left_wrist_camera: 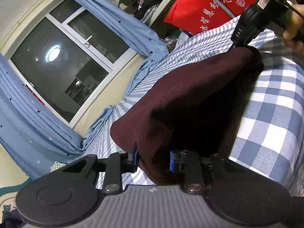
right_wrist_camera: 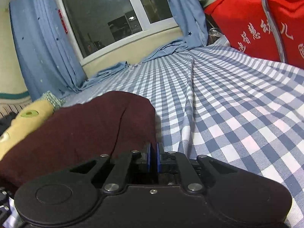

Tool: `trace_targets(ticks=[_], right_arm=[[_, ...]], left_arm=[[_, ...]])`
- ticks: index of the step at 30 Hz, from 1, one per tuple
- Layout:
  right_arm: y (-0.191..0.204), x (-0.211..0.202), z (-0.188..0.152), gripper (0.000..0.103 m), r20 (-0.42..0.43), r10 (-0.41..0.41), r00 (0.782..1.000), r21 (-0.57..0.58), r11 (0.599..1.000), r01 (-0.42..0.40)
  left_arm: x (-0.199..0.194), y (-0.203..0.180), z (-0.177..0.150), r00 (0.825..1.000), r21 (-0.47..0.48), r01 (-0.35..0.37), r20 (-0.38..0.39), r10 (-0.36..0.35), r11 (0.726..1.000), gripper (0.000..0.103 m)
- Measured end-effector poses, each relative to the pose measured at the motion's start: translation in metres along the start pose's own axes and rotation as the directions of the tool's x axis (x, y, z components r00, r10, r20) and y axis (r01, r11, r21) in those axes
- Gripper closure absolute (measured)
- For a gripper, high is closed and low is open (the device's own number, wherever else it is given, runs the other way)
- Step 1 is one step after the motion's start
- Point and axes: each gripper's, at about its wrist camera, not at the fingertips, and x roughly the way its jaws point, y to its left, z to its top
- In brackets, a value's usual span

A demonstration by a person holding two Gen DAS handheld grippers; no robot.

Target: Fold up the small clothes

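Note:
A dark maroon garment (left_wrist_camera: 190,98) lies on the blue-and-white checked sheet (left_wrist_camera: 275,114). My left gripper (left_wrist_camera: 153,158) has its blue pads on either side of the garment's near edge, with cloth bunched between them. The right gripper (left_wrist_camera: 245,38) shows in the left wrist view at the garment's far corner, held by a hand. In the right wrist view the maroon garment (right_wrist_camera: 85,131) lies to the left, and my right gripper (right_wrist_camera: 153,157) has its blue pads nearly together on the garment's corner.
A red bag with white writing (right_wrist_camera: 256,24) stands at the sheet's far right. A yellow garment (right_wrist_camera: 24,119) lies left of the maroon one. Blue star curtains (right_wrist_camera: 38,43) and a dark window (right_wrist_camera: 106,13) are behind the bed.

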Motion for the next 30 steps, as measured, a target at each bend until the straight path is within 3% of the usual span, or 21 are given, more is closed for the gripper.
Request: trace_targets(ticks=[2,5,7,8,9,11,13,15,16,18,19,21,23,25,27,30], right_arm=[[0.001,0.0,0.0,0.097,-0.003,-0.001,1.0,-0.005,1.0,0.001],[0.003,-0.003,0.003,0.096,0.005,0.002,1.0,-0.026,1.0,-0.002],[0.007,-0.005,0.004,0.096,0.012,-0.01,1.0,-0.061,0.998,0.011],[0.008,-0.006,0.005,0.096,0.016,-0.014,1.0,-0.075,0.997,0.015],[0.009,-0.006,0.005,0.096,0.019,-0.017,1.0,-0.084,0.996,0.018],[0.011,-0.006,0.005,0.096,0.024,-0.023,0.999,-0.101,0.995,0.025],[0.013,-0.005,0.004,0.096,0.027,-0.027,0.999,-0.116,0.993,0.03],[0.014,-0.004,0.005,0.095,0.029,-0.032,0.999,-0.127,0.991,0.035],[0.015,-0.005,0.004,0.093,0.032,-0.034,0.999,-0.131,0.991,0.038],[0.015,-0.005,0.006,0.087,0.038,-0.041,0.998,-0.133,0.99,0.046],[0.016,-0.006,0.007,0.085,0.042,-0.047,0.998,-0.132,0.99,0.052],[0.017,-0.007,0.01,0.071,0.061,-0.058,0.996,-0.136,0.988,0.066],[0.021,-0.009,0.016,0.046,0.094,-0.065,0.993,-0.142,0.987,0.078],[0.023,-0.009,0.021,0.033,0.116,-0.046,0.992,-0.131,0.99,0.061],[0.025,-0.006,0.027,0.027,0.113,-0.006,0.994,-0.112,0.993,0.019],[0.024,0.005,0.029,0.016,0.087,0.014,0.996,-0.086,0.996,-0.007]], left_arm=[[-0.003,0.004,-0.004,1.0,-0.022,0.014,0.006,-0.014,1.0,0.07],[-0.009,0.02,-0.006,0.998,-0.134,0.067,0.013,-0.065,0.989,0.066],[-0.017,0.035,-0.01,0.992,-0.273,0.126,0.016,-0.127,0.954,0.058],[-0.021,0.043,-0.014,0.985,-0.344,0.167,0.019,-0.171,0.924,0.041],[-0.023,0.053,-0.019,0.977,-0.407,0.202,0.023,-0.211,0.891,0.035],[-0.029,0.068,-0.03,0.962,-0.525,0.254,0.045,-0.271,0.813,0.035],[-0.033,0.081,-0.034,0.955,-0.601,0.269,0.068,-0.287,0.752,0.032],[-0.031,0.097,-0.035,0.958,-0.665,0.261,0.089,-0.272,0.7,0.009],[-0.029,0.106,-0.034,0.963,-0.702,0.245,0.094,-0.253,0.668,0.004],[-0.019,0.123,-0.034,0.974,-0.77,0.189,0.071,-0.213,0.609,0.001],[-0.013,0.128,-0.031,0.979,-0.789,0.155,0.041,-0.201,0.595,0.001],[0.007,0.14,-0.021,0.987,-0.813,0.079,-0.016,-0.157,0.578,0.001],[0.025,0.145,-0.011,0.99,-0.804,0.085,0.0,-0.143,0.588,0.001],[0.049,0.146,-0.001,0.987,-0.803,0.075,-0.024,-0.158,0.591,0.001],[0.068,0.141,0.003,0.981,-0.802,0.079,-0.044,-0.191,0.592,0.001],[0.081,0.119,0.002,0.977,-0.773,0.068,-0.076,-0.198,0.631,0.001]])
